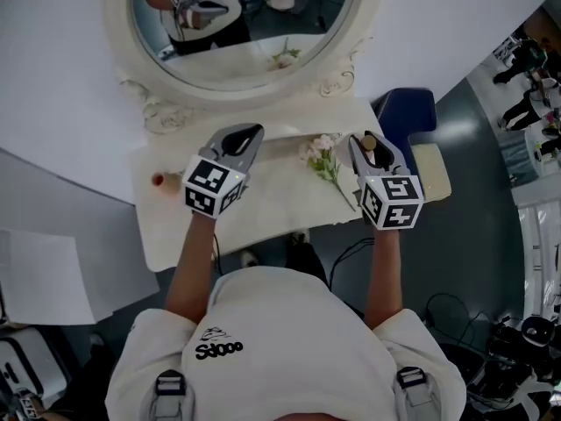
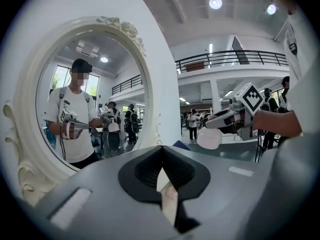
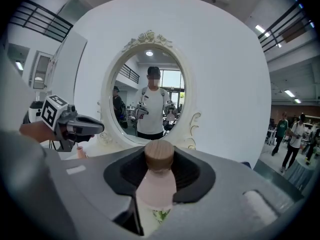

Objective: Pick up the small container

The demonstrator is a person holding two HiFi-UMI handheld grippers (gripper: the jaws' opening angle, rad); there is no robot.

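The small container point(image 3: 156, 186) is a pale pink bottle with a round wooden cap. It stands upright between the jaws of my right gripper point(image 3: 159, 171), which is shut on it and holds it up off the white vanity table point(image 1: 263, 213). From the head view its brown cap point(image 1: 370, 142) shows at the tip of the right gripper point(image 1: 366, 147). In the left gripper view the container point(image 2: 209, 138) hangs under the right gripper's fingers. My left gripper point(image 1: 248, 139) hovers over the table's left half, its jaws shut with nothing in them.
An oval mirror point(image 1: 241, 24) in an ornate cream frame stands at the back of the table. A sprig of pink flowers point(image 1: 323, 160) lies between the grippers. A small red-topped item point(image 1: 159, 181) sits at the left. A blue chair point(image 1: 408, 117) stands to the right.
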